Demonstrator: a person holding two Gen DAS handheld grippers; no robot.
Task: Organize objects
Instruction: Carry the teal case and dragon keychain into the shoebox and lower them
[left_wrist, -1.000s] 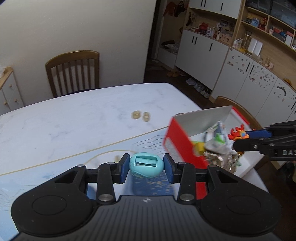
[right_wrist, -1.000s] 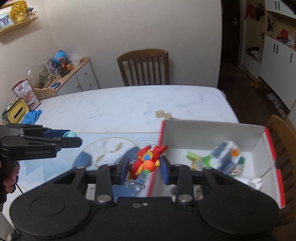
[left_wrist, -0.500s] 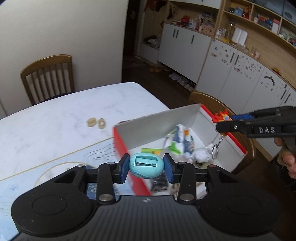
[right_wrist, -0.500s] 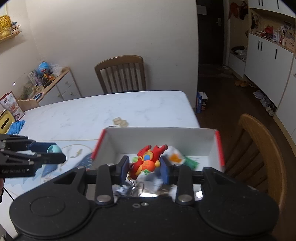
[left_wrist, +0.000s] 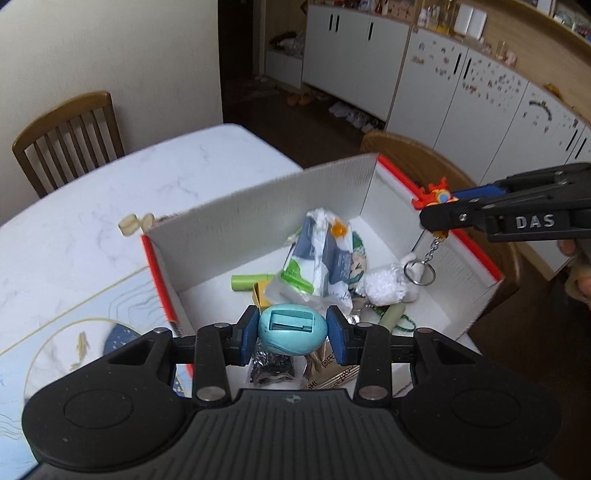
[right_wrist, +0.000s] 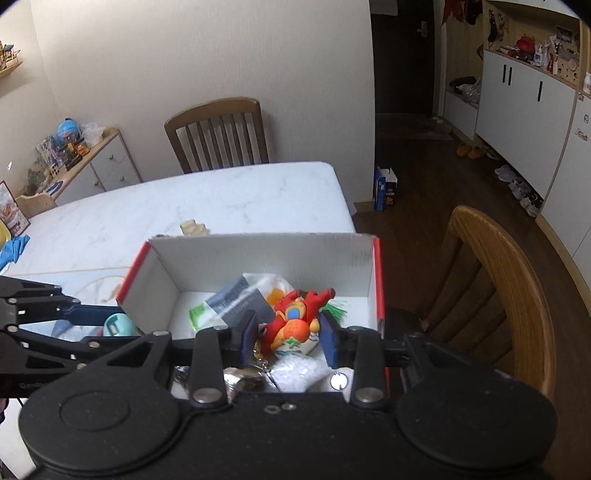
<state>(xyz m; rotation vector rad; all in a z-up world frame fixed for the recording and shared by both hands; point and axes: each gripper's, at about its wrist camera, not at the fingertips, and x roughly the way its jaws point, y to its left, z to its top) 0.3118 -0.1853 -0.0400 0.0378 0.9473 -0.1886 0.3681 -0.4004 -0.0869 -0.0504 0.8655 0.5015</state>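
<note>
Box (left_wrist: 266, 206) contents partly hidden behind left claw (left_wrist: 291, 334) gripping teal egg (left_wrist: 292, 332)

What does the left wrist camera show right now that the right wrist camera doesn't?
Left wrist only: the key ring dangling below the red figure keychain, a green tube and a white plush in the box.

Right wrist only: the side cabinet with a globe, and a blue cloth.

Both: the red-edged box, the teal egg in the left gripper, the keychain in the right gripper, and a chair.
</note>
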